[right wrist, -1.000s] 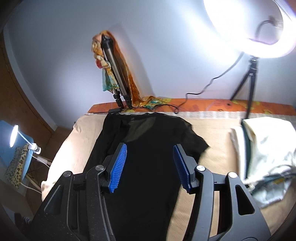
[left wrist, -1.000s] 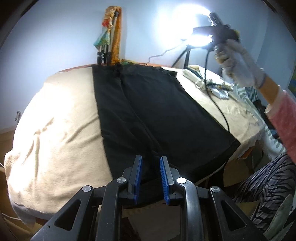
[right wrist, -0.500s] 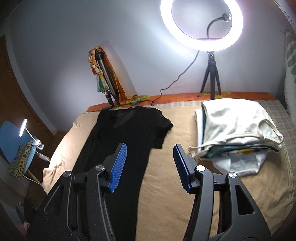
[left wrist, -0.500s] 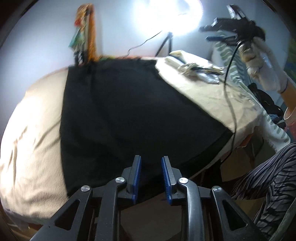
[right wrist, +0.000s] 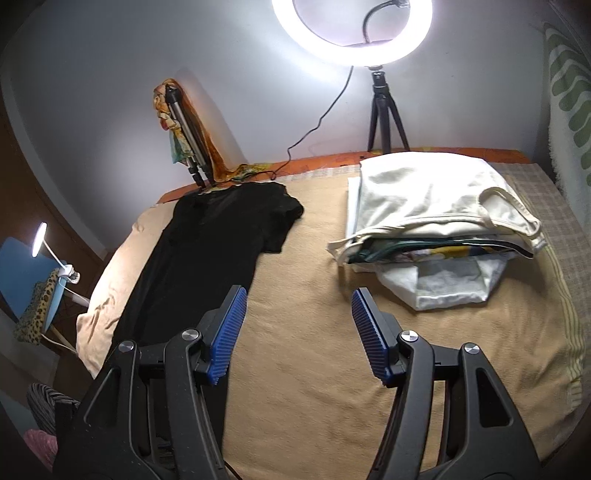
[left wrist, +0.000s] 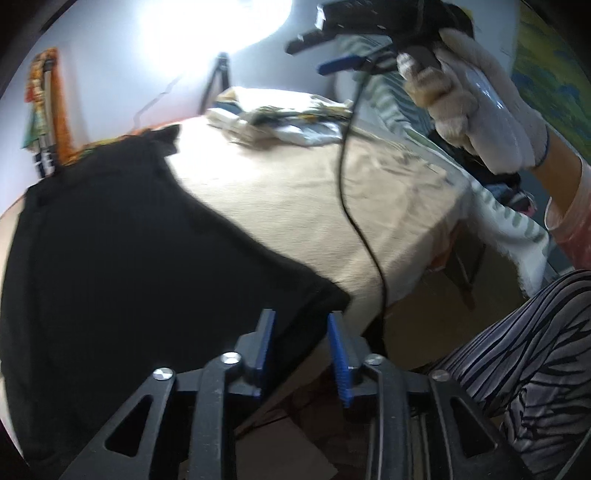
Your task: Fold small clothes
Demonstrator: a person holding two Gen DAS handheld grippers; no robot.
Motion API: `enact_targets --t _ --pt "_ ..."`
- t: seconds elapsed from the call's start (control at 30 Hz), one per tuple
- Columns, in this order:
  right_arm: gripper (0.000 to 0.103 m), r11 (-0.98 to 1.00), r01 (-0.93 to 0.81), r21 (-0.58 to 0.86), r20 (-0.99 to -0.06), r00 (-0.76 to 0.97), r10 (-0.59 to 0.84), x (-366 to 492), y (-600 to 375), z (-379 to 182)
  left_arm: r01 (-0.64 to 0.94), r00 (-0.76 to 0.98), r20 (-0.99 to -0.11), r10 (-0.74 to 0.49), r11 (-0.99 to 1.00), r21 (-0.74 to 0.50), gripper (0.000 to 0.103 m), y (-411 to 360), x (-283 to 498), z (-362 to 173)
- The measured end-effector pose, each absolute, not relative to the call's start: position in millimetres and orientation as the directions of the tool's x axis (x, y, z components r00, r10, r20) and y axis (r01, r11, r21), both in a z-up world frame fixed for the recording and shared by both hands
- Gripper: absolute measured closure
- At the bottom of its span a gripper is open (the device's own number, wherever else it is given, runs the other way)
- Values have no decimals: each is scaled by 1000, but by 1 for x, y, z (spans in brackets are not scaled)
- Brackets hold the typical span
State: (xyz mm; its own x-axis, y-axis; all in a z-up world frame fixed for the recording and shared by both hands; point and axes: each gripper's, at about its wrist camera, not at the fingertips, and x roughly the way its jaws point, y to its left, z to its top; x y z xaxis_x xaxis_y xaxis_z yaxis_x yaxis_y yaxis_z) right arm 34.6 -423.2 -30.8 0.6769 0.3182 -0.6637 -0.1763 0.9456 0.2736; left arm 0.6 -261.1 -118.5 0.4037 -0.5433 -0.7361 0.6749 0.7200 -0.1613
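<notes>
Right wrist: black garment [right wrist: 207,251] lies flat; right gripper [right wrist: 295,328] wide; left gripper [left wrist: 301,347] narrow.

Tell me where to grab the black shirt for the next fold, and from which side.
Grip the black shirt at its bottom hem corner, coming in from the near edge of the bed. That corner lies flat and exposed just ahead of the left gripper, whose jaws look slightly apart.

Home bedroom used for filming: bed [right wrist: 332,369] under a tan blanket, stacked folded laundry [right wrist: 436,221], ring light [right wrist: 351,29] on tripod, bedside lamp [right wrist: 38,240], plain wall.
</notes>
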Motion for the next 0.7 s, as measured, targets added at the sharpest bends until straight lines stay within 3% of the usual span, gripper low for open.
enact_targets --t 0.1,0.2,0.27,0.3,0.33,0.37,0.4,0.7 --pt "41 943 -161 291 -663 677 320 37 -435 -35 694 384 -742 -550 702 -161 55 -275 1 -121" --pt "40 933 -152 325 -660 671 339 45 -443 -41 698 389 -756 -526 704 -131 55 -287 3 -126" --pt "40 926 -151 347 -660 662 355 52 -444 -47 693 402 -758 -514 711 -115 63 -290 7 -130" --pt "41 922 -152 355 -662 655 363 57 -443 -51 691 410 -755 -512 714 -109 76 -289 9 -129" --pt "40 920 -154 360 -664 650 369 61 -441 -54 687 407 -753 -517 716 -121 82 -286 12 -129" --pt "40 918 -158 363 -667 644 375 66 -439 -57 685 396 -747 -535 713 -148 97 -283 15 -129" --pt "40 915 -163 368 -669 637 382 71 -435 -61 674 387 -742 -548 717 -178 101 -279 19 -128" --pt "41 880 -202 429 -699 543 465 136 -376 -89 574 469 -674 -571 777 -258 102 -234 29 -104"
